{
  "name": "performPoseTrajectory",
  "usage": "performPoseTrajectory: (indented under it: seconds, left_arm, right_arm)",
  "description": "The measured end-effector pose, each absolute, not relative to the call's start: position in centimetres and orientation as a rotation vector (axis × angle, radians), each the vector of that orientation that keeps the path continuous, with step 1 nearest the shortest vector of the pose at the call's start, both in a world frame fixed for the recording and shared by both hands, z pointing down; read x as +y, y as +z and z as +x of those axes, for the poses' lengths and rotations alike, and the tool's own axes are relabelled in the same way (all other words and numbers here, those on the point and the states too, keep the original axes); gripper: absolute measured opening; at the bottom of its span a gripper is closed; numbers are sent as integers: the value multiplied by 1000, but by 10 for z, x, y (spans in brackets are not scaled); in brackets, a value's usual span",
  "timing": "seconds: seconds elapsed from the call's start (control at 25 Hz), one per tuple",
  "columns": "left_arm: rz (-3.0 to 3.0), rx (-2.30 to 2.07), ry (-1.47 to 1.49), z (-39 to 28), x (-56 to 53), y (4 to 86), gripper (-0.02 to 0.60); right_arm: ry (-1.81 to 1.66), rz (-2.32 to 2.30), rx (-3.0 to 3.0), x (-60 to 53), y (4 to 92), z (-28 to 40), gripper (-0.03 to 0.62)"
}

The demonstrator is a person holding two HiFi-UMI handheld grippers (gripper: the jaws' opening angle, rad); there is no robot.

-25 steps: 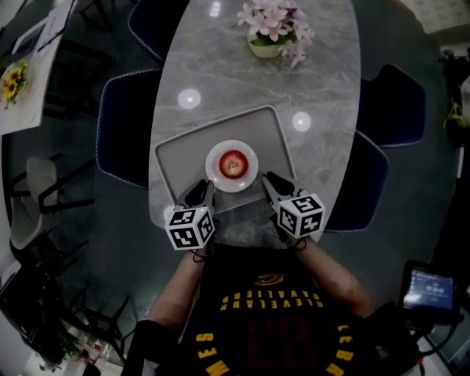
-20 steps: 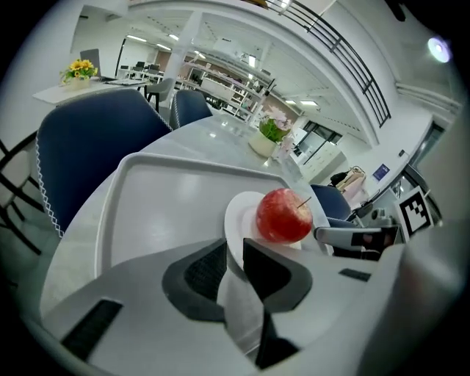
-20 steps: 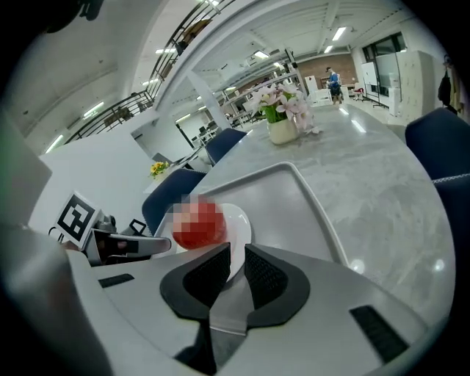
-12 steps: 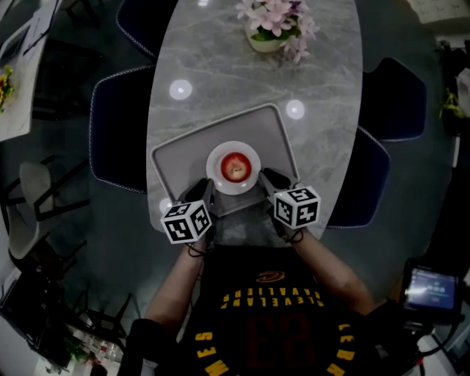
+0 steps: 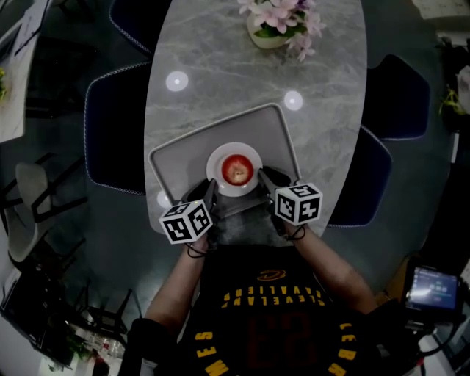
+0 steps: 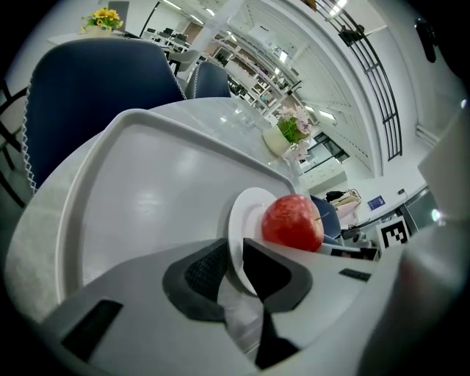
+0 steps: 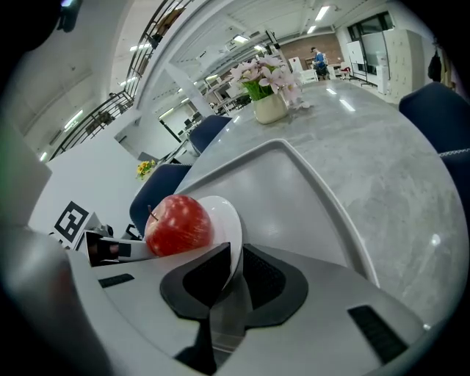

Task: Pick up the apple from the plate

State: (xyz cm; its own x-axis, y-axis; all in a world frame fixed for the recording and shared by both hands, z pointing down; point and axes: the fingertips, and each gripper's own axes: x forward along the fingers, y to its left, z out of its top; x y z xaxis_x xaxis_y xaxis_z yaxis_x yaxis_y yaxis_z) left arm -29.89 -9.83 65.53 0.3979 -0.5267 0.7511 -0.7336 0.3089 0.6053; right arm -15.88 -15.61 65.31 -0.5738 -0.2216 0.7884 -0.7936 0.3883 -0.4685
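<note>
A red apple [image 5: 237, 170] sits on a small white plate [image 5: 217, 158], which rests in a grey tray [image 5: 176, 158] on the marble table. My left gripper [image 5: 208, 192] is at the plate's near-left edge and my right gripper [image 5: 266, 178] at its near-right edge. In the left gripper view the plate rim [image 6: 239, 220] stands between the jaws of the left gripper [image 6: 233, 272], with the apple [image 6: 292, 222] just beyond. In the right gripper view the rim [image 7: 228, 220] is likewise pinched by the right gripper [image 7: 233, 275], beside the apple [image 7: 178, 225].
A pot of pink flowers [image 5: 279, 18] stands at the table's far end. Dark blue chairs [image 5: 110, 125] [image 5: 396, 95] flank the table on both sides. The tray's raised rim [image 6: 147, 198] [image 7: 294, 191] surrounds the plate.
Both grippers have edged forward onto the plate's rim from either side. The apple and plate stay in the same spot on the tray.
</note>
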Motion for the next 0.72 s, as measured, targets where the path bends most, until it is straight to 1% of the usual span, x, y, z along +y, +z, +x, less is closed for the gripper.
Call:
performPoseTrajectory:
  seconds: [0.52, 0.6, 0.72]
  left_arm:
    - [1308, -1210, 159, -301, -98, 651, 67]
    - [1291, -1206, 152, -302, -97, 652, 51]
    - [1284, -1203, 158, -302, -97, 651, 51]
  right_arm:
    - [1297, 888, -1979, -156, 650, -163, 48]
    - [1321, 897, -1976, -156, 650, -163, 48]
    - [1357, 906, -1967, -157, 651, -163, 48]
